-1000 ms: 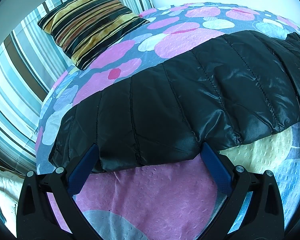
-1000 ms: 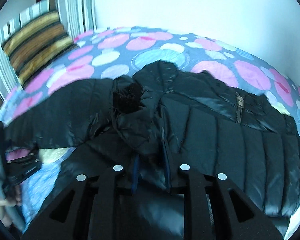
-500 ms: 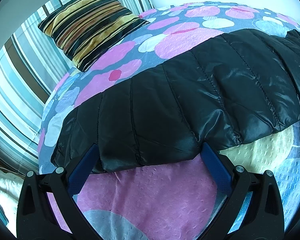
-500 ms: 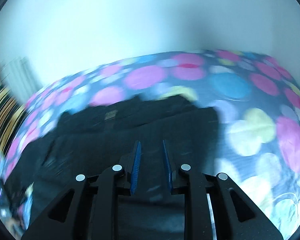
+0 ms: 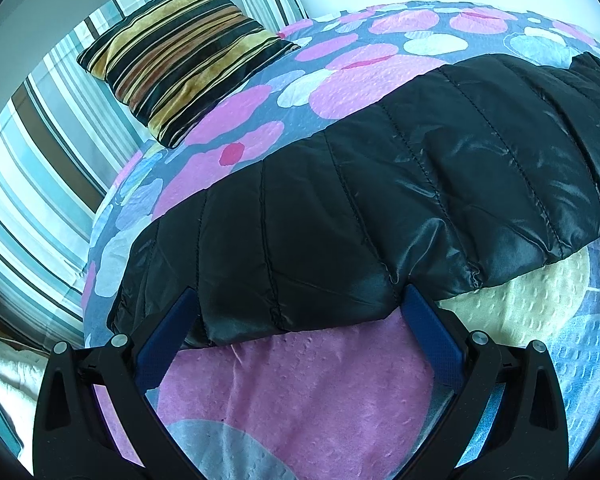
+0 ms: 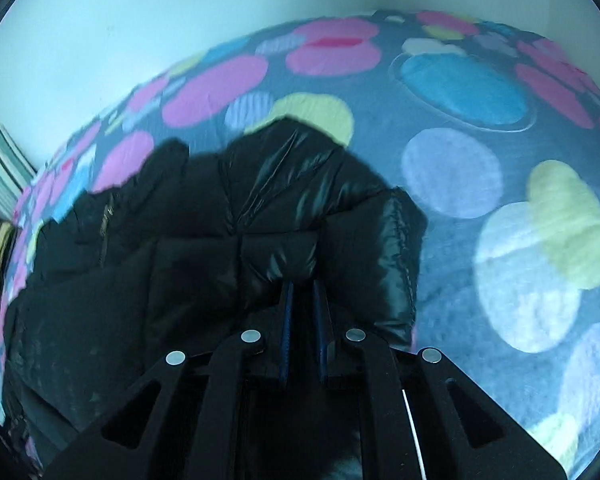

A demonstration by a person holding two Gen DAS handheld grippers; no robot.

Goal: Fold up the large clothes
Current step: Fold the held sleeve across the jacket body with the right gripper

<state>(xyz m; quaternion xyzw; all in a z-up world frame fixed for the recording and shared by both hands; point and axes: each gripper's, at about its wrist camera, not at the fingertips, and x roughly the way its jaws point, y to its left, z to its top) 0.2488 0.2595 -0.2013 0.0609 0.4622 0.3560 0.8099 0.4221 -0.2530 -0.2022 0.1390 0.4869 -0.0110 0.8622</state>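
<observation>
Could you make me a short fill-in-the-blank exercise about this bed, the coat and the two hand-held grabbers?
1. The shiny quilted puffer jacket lying on the bed is ____ in colour.
2. The bedspread with big pink, blue and yellow spots lies ____ the jacket.
3. The velvety cushion near the head of the bed has a ____ pattern.
4. The left gripper has its blue-padded jaws wide ____, while the right gripper has them nearly together.

Missing words: black; under; striped; open
</observation>
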